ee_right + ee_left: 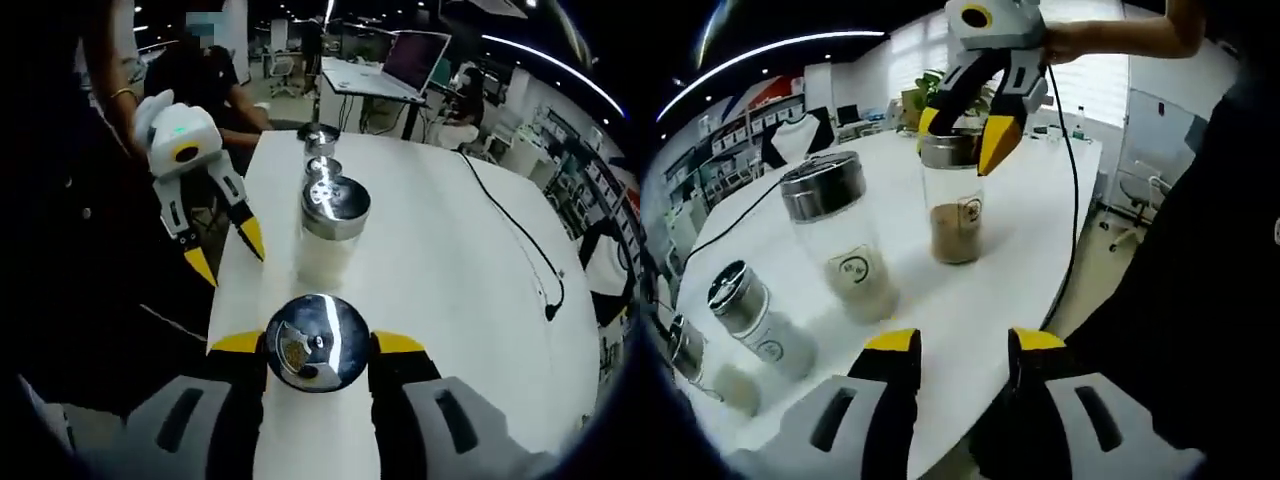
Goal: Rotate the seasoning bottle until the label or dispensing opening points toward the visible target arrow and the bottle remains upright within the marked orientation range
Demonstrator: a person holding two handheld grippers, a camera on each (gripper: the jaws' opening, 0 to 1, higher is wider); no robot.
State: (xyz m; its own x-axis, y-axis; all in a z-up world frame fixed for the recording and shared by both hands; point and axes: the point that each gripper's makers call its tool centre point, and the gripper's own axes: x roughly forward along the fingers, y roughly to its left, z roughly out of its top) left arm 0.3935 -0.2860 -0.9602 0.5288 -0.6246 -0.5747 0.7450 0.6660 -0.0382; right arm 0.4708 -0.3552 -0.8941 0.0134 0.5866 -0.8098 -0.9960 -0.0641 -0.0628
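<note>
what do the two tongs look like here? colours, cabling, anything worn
Both tongs have light grey bodies, black jaws and yellow tips. The right tongs carry a yellow ring around a dark round spot on the housing, and a black cable trails from them over the white table. The left tongs show a small green light on their rounded housing. The person wears dark clothing, with a thin bracelet on the left wrist.

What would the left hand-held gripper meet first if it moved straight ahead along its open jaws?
Probably the clear glass seasoning bottle with brown powder, which the right hand-held gripper grips at its metal lid. Bare white table lies before it; depth is uncertain.
</note>
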